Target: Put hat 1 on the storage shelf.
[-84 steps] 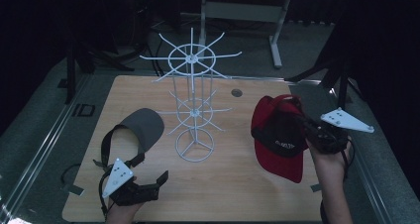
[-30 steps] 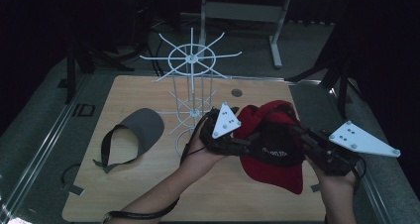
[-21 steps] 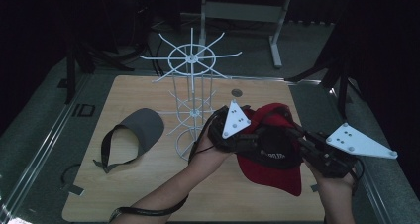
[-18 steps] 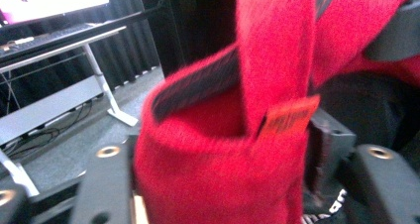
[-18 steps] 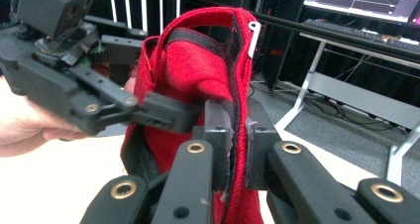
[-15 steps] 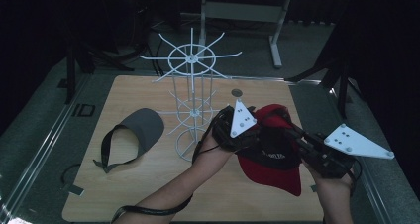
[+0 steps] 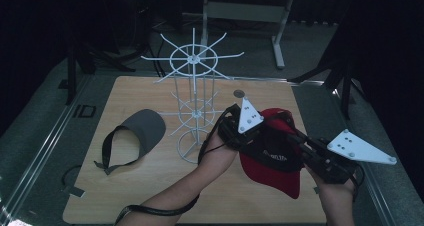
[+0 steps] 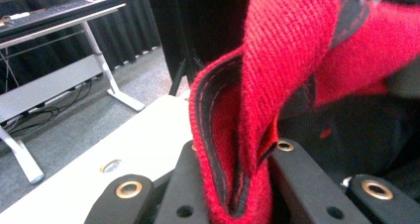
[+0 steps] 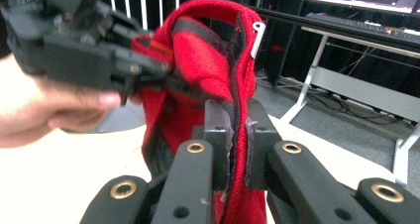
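left claw crossed over, red knit cap pinched, folded

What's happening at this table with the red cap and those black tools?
A person holds a red cap above the wooden table with two sets of tongs. The right tongs are clamped on its edge, and the left tongs have just closed on another part of the rim. A white wire rack stands beside them, with a grey visor lying farther left.
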